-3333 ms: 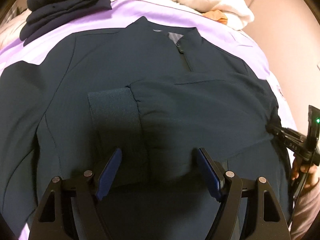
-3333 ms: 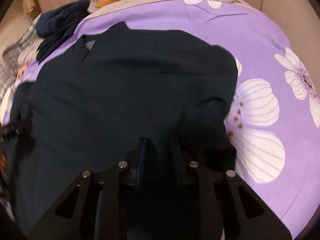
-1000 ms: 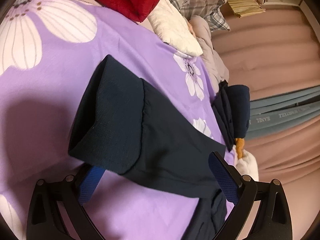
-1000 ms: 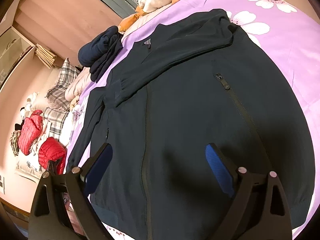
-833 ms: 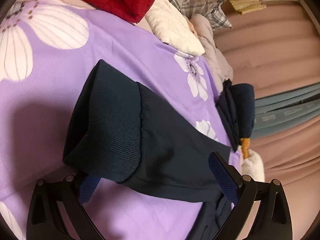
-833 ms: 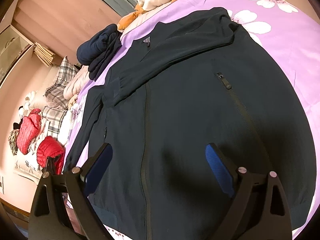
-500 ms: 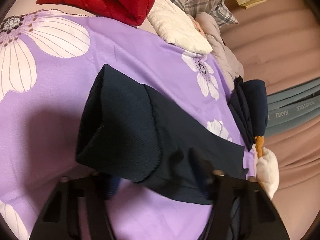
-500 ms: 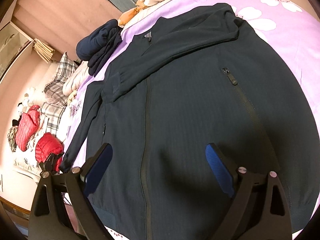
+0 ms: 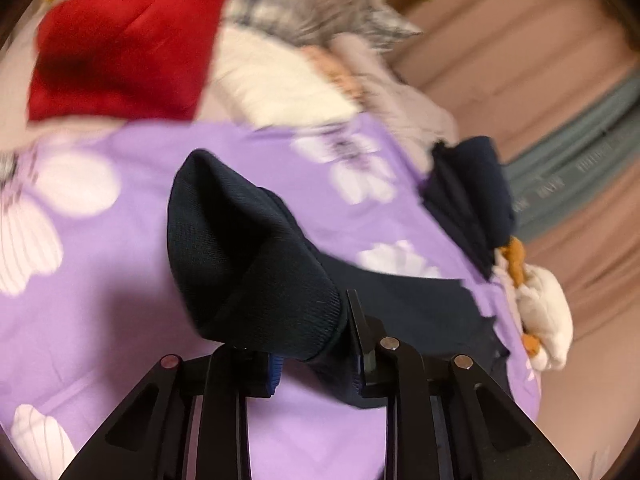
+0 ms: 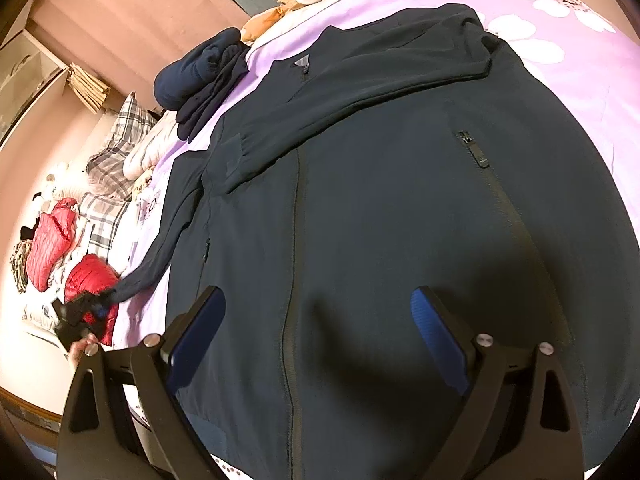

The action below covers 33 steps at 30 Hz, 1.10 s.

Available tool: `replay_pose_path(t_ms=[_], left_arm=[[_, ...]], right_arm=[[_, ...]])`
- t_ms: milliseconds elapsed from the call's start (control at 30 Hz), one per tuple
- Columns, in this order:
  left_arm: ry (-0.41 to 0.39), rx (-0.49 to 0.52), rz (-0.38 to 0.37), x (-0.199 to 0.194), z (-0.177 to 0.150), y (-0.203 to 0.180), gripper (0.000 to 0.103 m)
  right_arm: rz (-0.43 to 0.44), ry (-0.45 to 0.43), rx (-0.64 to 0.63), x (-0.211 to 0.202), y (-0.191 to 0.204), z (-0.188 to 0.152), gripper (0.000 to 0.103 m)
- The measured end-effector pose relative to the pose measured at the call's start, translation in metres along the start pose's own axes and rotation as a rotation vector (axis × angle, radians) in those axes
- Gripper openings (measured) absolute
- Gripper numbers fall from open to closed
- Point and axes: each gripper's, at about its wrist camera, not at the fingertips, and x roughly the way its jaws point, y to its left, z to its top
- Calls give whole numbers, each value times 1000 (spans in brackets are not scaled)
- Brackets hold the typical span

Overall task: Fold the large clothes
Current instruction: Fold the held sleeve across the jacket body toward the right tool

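A dark navy zip jacket lies spread front-up on the purple flowered bed sheet. One sleeve is folded across its chest. The other sleeve stretches out to the left, where my left gripper holds its end. In the left wrist view the ribbed cuff is bunched between the closing jaws of the left gripper and is raised off the sheet. My right gripper hovers open over the jacket's lower front, with nothing between its fingers.
A folded navy garment lies by the jacket's collar. Red puffer jackets, plaid and white bedding pile beyond the cuff. A white and orange plush sits at the head of the bed. Pink curtains hang behind.
The left jaws have closed from wide open onto the cuff, and the gripper has lifted it off the sheet, rolling as it rose. The right gripper has stayed in place, open.
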Motion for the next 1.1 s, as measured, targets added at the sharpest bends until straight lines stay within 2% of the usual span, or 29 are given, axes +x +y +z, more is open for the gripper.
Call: replay_pose_path(t_ms=[233,433,567,733,933,1033,1067,1100], left_arm=[[-18,218,-99,-18,-1,-112,24],[17,419,-151,-9,-32,-220,24],[77,566,-184,5,-77,-282,24],[179,758,-219,31,-152,-348,24],[261,883,-216,70,-235,-389,24],[334,950,-226,87,-274,-408,25],[364,976,-215,94,-285,-410,27],[399,996,-203,102,-296,-411,37]], right_arm=[[42,-4,-1,0,0,-1,94],[74,-37,27,-10,-15,2,94],[80,-58,57,-17,-32,5,94],[79,-86,96,-28,-55,5,94],[58,-108,141,-39,-78,4,94],[48,-114,166,-42,-87,3,94],[46,-115,170,-42,-88,3,95],[43,-115,173,-42,-88,3,94]])
